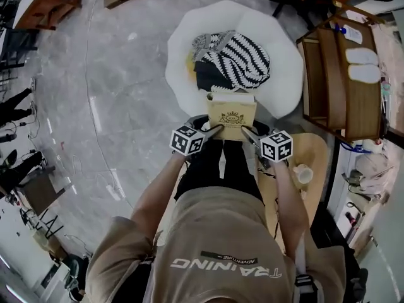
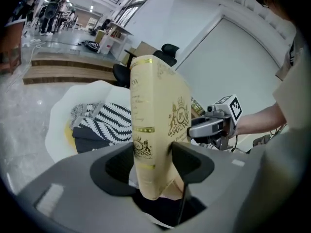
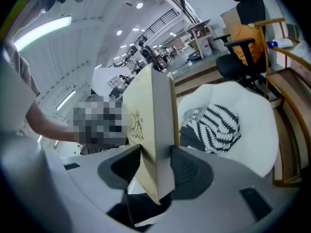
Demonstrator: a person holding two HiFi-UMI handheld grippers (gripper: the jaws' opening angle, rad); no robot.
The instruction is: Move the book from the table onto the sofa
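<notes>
My left gripper [image 2: 153, 157] is clamped on the lower spine edge of the book [image 2: 156, 113], one jaw on each cover. My right gripper [image 3: 156, 161] pinches the opposite lower edge, on the open page side, the same way. So both tools grip the one book, and it stands upright between them with its gold-printed front cover toward me.

From the head view, the book hangs in the air in front of my body, clear of any surface. The wooden table [image 1: 314, 151] lies behind and to the right of my right gripper, with a small cup [image 1: 303, 173] on it, and the book does not touch it. I judge the pick-up part done.

Just beyond both grippers is the white sofa [image 1: 281, 49], with a black-and-white striped cloth [image 1: 237, 55] heaped in its middle. The book's top edge overlaps the sofa's near rim in the head view, but I cannot tell how high above it the book sits.

What is left, as I read it: carry forward, set the book down on the seat, probably beside or on that cloth, then release both grips.
</notes>
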